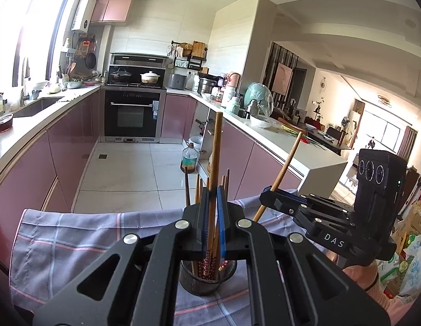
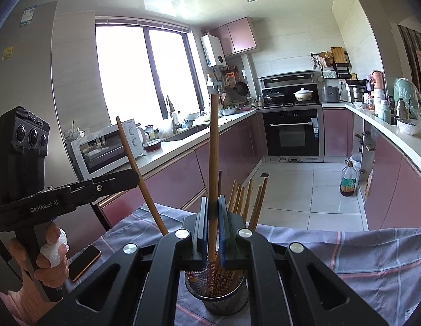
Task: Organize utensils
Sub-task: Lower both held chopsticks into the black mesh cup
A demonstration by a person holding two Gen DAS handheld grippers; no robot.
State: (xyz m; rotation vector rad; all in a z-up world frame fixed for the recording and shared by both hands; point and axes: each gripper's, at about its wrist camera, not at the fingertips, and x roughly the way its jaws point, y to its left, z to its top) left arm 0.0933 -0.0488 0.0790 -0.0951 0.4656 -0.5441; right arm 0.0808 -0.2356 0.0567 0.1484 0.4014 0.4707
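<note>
Currently: left tongs (image 1: pixel 213 190) clenched on one chopstick (image 1: pixel 216 146); right tongs (image 2: pixel 212 203) likewise (image 2: pixel 213 146). Mesh holder (image 2: pixel 217 297) directly below, on the clothed tabletop (image 2: pixel 346 252). Recommended: lower vertically, release inside the rim.

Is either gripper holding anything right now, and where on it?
Yes. The left gripper pinches a chopstick near its patterned lower end; the right gripper does likewise with another chopstick, over the cup.

Two tools (image 1: pixel 212 198) (image 2: pixel 212 209), two raised chopsticks (image 1: pixel 217 146) (image 2: pixel 213 146) (one per tool), one mesh holder (image 2: pixel 217 303)
</note>
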